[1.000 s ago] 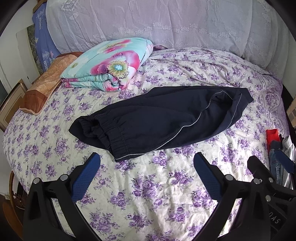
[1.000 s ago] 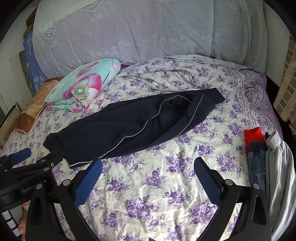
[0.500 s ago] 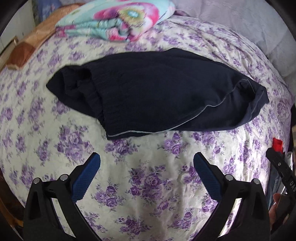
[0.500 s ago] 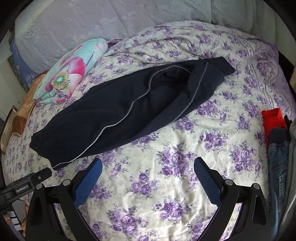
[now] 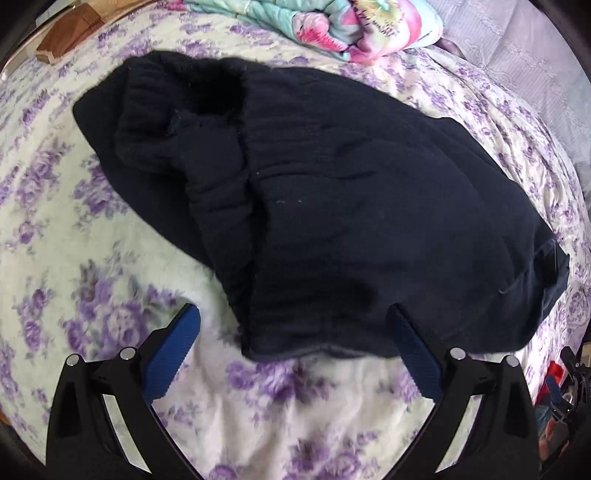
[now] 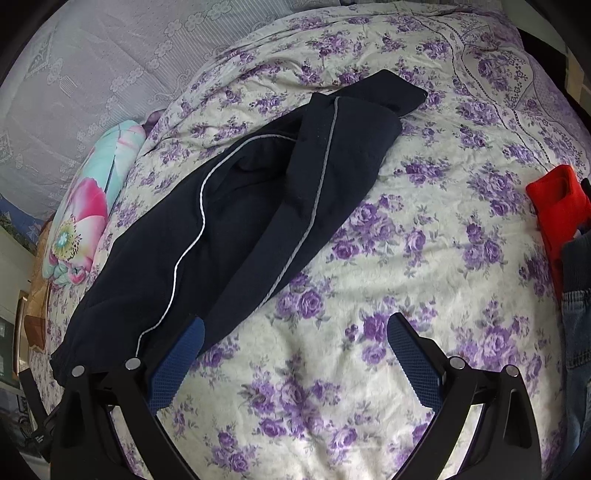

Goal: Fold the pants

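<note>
Dark navy pants (image 5: 351, 206) lie flat across a bed (image 5: 295, 413) covered in a cream spread with purple flowers, the ribbed elastic waistband toward the left gripper (image 5: 293, 343) and the legs, each edged with a pale piping stripe, running away toward the far side of the bed in the right wrist view (image 6: 258, 206). The left gripper is released, its blue-padded fingers (image 5: 173, 354) spread wide on either side of the near corner of the waistband, with the cloth between them but not clamped. The right gripper (image 6: 295, 354) is likewise released and empty; its left finger (image 6: 177, 365) overlaps the near edge of a pant leg, while its right finger stands over bare bedspread. Beyond the pants, a folded quilt (image 5: 332, 26) printed with pink flowers on turquoise lies near the head of the bed (image 6: 85, 206), in front of a pale lilac lace cover (image 6: 92, 66). At the right edge of the bed sit a red cloth item (image 6: 557, 206) and, just beside it, denim jeans (image 6: 576, 295); these stand well apart from the pants. A brown wooden object (image 5: 66, 44) shows past the bed's left edge. No container and no legible writing appears in either view.
</note>
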Tool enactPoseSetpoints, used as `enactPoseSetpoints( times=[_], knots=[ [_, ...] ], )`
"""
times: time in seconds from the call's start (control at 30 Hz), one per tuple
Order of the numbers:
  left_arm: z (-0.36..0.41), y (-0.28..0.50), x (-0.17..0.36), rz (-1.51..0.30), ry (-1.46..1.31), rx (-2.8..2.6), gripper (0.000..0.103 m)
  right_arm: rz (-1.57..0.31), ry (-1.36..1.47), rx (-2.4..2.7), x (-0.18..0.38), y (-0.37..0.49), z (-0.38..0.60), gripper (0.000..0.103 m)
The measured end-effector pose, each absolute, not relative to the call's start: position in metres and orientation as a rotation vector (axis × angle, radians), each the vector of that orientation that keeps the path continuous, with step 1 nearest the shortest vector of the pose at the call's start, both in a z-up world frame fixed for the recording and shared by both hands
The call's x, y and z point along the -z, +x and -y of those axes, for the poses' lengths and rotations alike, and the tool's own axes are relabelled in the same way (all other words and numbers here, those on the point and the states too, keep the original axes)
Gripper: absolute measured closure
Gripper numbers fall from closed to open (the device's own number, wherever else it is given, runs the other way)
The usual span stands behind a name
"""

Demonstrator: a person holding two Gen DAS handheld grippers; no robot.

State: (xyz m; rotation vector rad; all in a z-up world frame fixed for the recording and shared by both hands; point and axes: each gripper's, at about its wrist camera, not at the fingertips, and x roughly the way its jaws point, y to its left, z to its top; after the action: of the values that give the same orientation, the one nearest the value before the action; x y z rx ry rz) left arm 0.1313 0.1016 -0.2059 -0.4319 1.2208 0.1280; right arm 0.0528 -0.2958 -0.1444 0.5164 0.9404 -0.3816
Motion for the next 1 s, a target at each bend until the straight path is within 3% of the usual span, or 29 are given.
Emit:
enactPoseSetpoints(
  times=[0.13, 0.17, 0.2, 0.23, 0.4, 0.6, 0.87, 0.9, 0.93, 1.0],
  knots=[
    [-0.107, 0.128, 0.205, -1.194, -0.494, -0.110, 0.007, -0.934, 0.535, 0.370, 0.147, 0.064, 0.301, 0.004],
    [-0.107, 0.125, 0.201, -1.181, -0.502, -0.085, 0.013, -0.928, 0.535, 0.364, 0.147, 0.064, 0.301, 0.004],
    [-0.105, 0.122, 0.196, -1.175, -0.496, -0.060, 0.033, -0.921, 0.530, 0.360, 0.147, 0.065, 0.301, 0.004],
    [-0.104, 0.121, 0.193, -1.185, -0.465, -0.070, 0.039, -0.917, 0.523, 0.359, 0.148, 0.066, 0.301, 0.004],
    [-0.117, 0.117, 0.171, -1.141, -0.511, -0.055, 0.052, -0.914, 0.531, 0.379, 0.152, 0.076, 0.315, 0.004],
    [-0.140, 0.166, 0.129, -0.999, -0.522, -0.017, 0.079, -0.892, 0.554, 0.403, 0.154, 0.087, 0.333, 0.004],
    [-0.181, 0.272, 0.118, -0.934, -0.535, -0.164, 0.077, -0.861, 0.571, 0.457, 0.151, 0.118, 0.364, 0.004],
    [-0.185, 0.274, 0.115, -0.926, -0.534, -0.188, 0.070, -0.869, 0.566, 0.471, 0.153, 0.127, 0.367, 0.004],
    [-0.190, 0.274, 0.112, -0.914, -0.533, -0.209, 0.054, -0.884, 0.557, 0.484, 0.156, 0.135, 0.369, 0.004],
    [-0.201, 0.272, 0.104, -0.895, -0.530, -0.231, 0.044, -0.950, 0.500, 0.528, 0.166, 0.154, 0.371, 0.004]
  ],
)
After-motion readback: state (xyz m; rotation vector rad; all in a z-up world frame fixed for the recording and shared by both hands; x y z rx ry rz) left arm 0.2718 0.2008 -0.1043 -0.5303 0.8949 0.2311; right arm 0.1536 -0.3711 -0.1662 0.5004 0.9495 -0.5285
